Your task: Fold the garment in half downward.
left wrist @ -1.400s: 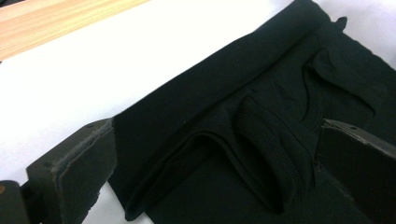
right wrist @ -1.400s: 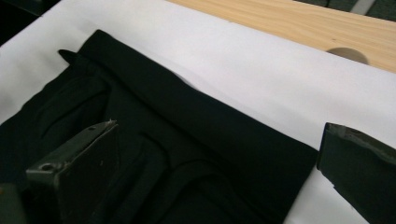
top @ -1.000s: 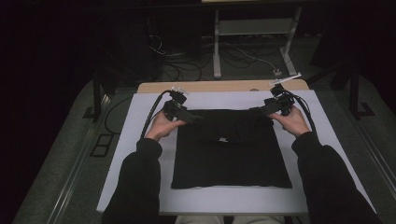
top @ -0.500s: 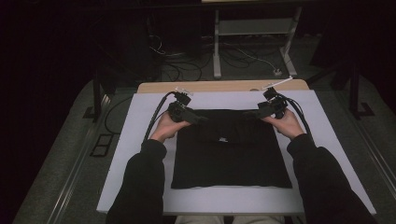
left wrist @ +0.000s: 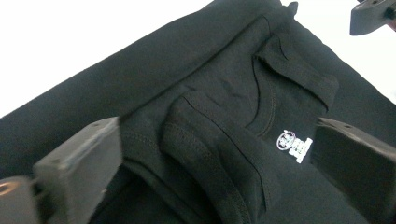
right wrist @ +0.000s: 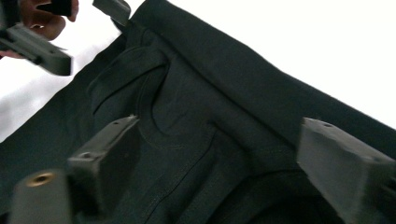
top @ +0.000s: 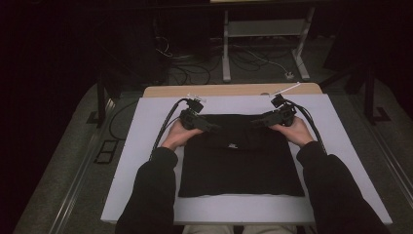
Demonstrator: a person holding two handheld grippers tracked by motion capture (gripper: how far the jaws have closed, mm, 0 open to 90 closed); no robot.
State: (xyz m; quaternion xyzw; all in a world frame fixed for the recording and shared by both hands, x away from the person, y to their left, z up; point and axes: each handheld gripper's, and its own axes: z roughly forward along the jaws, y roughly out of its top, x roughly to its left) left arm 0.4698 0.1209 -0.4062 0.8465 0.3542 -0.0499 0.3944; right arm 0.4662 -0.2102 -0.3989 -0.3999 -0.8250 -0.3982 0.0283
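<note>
Shirt (top: 239, 156) is folded flat mid-table (top: 146, 161), roughly square, neckline and little white tag at the far edge and hem toward the person, with left gripper (top: 214, 128) and right gripper (top: 254, 122) both over that collar end, jaws apart but just been narrowing, cloth unpinched between them.

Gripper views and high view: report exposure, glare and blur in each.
High view: dim, with a dark surround; the black shirt shows little detail. Left gripper view: the white table cover is blown out, while the shirt seams and label stay sharp. Right gripper view: the same white glare; its near jaws are soft.
</note>
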